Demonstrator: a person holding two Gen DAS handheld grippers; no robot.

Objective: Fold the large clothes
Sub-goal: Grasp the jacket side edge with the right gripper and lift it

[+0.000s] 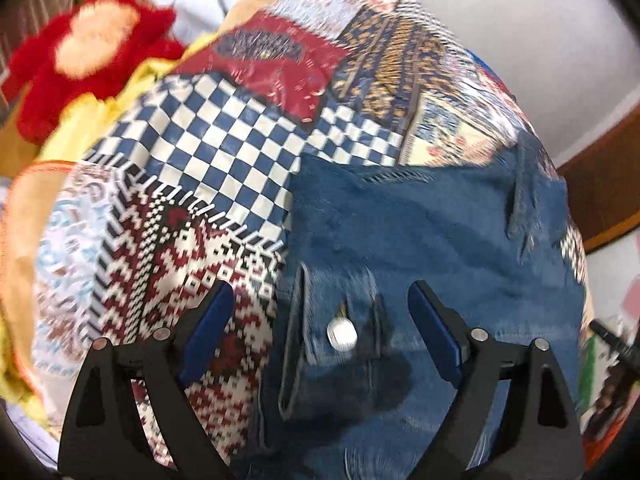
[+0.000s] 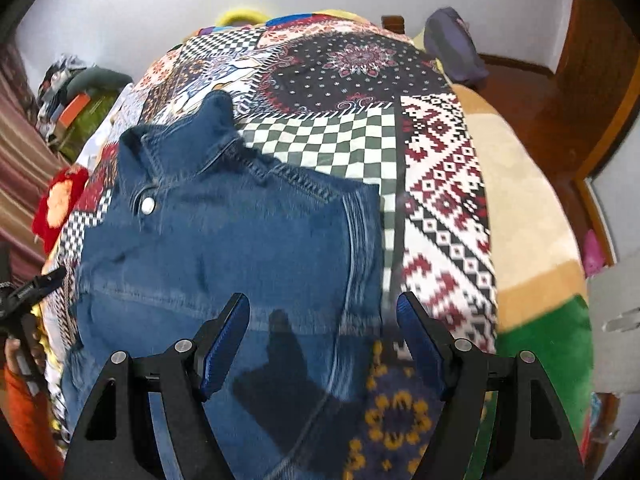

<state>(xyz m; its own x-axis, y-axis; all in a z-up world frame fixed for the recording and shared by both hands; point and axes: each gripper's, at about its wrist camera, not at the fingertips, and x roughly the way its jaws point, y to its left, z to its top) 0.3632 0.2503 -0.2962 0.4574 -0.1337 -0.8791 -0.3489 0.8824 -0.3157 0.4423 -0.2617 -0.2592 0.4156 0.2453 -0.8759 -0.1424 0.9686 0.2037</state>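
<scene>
Lying flat on the patchwork bedspread (image 2: 440, 200), the denim jacket (image 2: 224, 240) sits beneath left gripper (image 1: 320, 312) and right gripper (image 2: 323, 320), both spread wide, holding nothing.

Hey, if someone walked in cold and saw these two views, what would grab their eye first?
Probably the blue denim jacket, spread flat on the loud patchwork bedspread, its silver button gleaming near the collar. Next, the red plush toy lying at the bed's far left edge. Both the left gripper and right gripper hover above the denim, jaws open.
</scene>
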